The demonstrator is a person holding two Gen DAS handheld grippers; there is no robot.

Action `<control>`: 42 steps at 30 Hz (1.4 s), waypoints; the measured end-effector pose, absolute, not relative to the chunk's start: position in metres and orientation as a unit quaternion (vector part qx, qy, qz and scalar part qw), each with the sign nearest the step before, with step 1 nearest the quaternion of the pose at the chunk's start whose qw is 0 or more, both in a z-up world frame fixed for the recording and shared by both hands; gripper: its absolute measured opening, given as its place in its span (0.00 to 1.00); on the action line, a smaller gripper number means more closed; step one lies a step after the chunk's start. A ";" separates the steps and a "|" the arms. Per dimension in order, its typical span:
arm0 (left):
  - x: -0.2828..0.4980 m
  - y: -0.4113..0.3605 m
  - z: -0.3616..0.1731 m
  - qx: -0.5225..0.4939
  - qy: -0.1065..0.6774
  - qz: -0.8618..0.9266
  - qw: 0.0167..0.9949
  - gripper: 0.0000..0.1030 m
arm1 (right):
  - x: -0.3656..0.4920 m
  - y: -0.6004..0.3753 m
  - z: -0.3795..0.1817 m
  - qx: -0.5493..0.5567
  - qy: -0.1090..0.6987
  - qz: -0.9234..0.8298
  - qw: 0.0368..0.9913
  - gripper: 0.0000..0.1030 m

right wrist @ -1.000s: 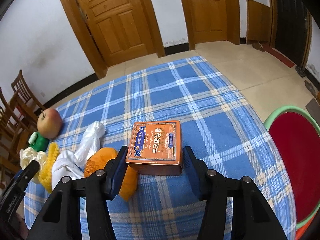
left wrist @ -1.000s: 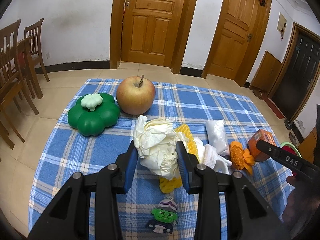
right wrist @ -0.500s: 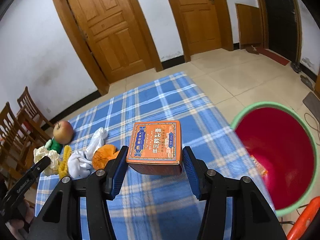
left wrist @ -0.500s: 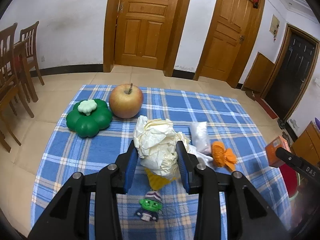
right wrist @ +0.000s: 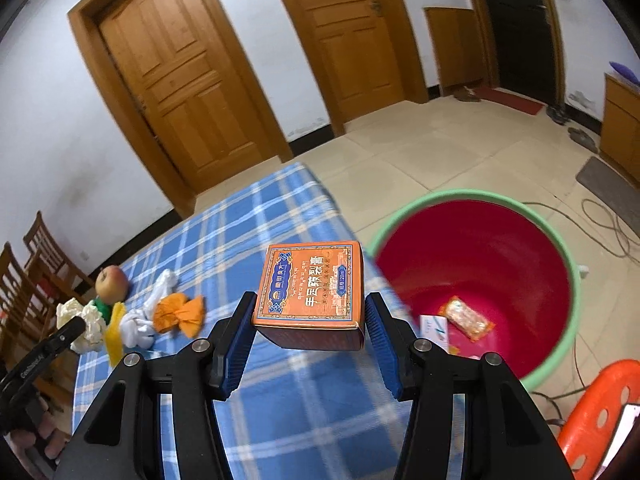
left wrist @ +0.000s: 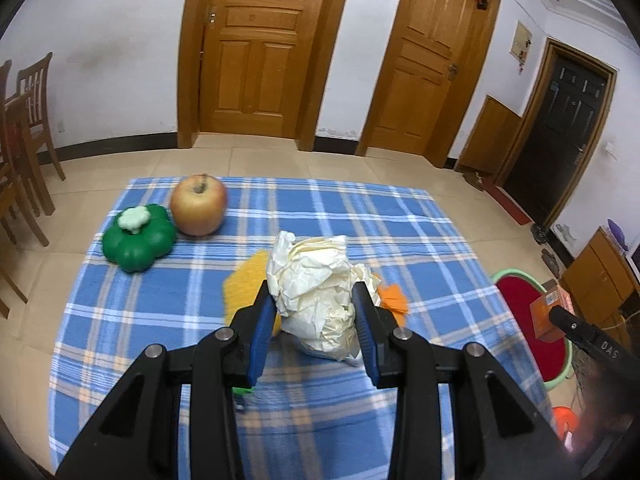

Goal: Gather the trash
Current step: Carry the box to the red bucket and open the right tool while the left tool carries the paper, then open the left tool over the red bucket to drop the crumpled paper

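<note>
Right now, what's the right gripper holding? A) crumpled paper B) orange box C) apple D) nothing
B: the right gripper has its fingers clamped on both sides of the orange box, held beside the bin; the crumpled paper sits in the left gripper.

Apple (left wrist: 199, 210) next to green pumpkin toy (left wrist: 138, 241) on blue plaid cloth (left wrist: 400, 236), wooden chairs (left wrist: 24, 128) off left, two doors (left wrist: 256, 44) behind.
</note>
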State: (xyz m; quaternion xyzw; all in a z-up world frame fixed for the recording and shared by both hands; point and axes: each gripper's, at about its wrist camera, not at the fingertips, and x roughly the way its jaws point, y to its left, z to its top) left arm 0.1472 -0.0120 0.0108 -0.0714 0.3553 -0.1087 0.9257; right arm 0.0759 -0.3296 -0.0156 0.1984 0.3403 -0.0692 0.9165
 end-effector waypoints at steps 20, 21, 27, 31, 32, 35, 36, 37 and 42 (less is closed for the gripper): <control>0.139 -0.125 0.013 -0.034 0.392 -0.235 0.889 0.37 | 0.047 -0.409 -0.052 0.242 0.360 -0.149 0.889 0.56; 0.140 -0.128 0.014 -0.033 0.393 -0.238 0.888 0.37 | 0.046 -0.412 -0.054 0.249 0.360 -0.150 0.887 0.56; 0.142 -0.163 0.016 -0.023 0.394 -0.269 0.878 0.37 | 0.037 -0.427 -0.056 0.265 0.353 -0.149 0.885 0.56; 0.144 -0.190 0.015 -0.009 0.392 -0.288 0.874 0.37 | 0.032 -0.437 -0.053 0.268 0.343 -0.148 0.888 0.56; 0.145 -0.199 0.015 -0.005 0.392 -0.293 0.872 0.37 | 0.031 -0.440 -0.053 0.269 0.341 -0.149 0.889 0.56; 0.145 -0.218 0.012 0.006 0.391 -0.305 0.868 0.37 | 0.028 -0.449 -0.052 0.275 0.332 -0.152 0.889 0.56; 0.145 -0.223 0.011 0.009 0.391 -0.309 0.867 0.37 | 0.027 -0.452 -0.052 0.277 0.329 -0.154 0.890 0.56; 0.146 -0.230 0.010 0.013 0.392 -0.314 0.865 0.37 | 0.027 -0.455 -0.052 0.278 0.327 -0.156 0.890 0.56; 0.145 -0.267 0.000 0.032 0.401 -0.336 0.852 0.37 | 0.023 -0.473 -0.054 0.293 0.315 -0.169 0.887 0.56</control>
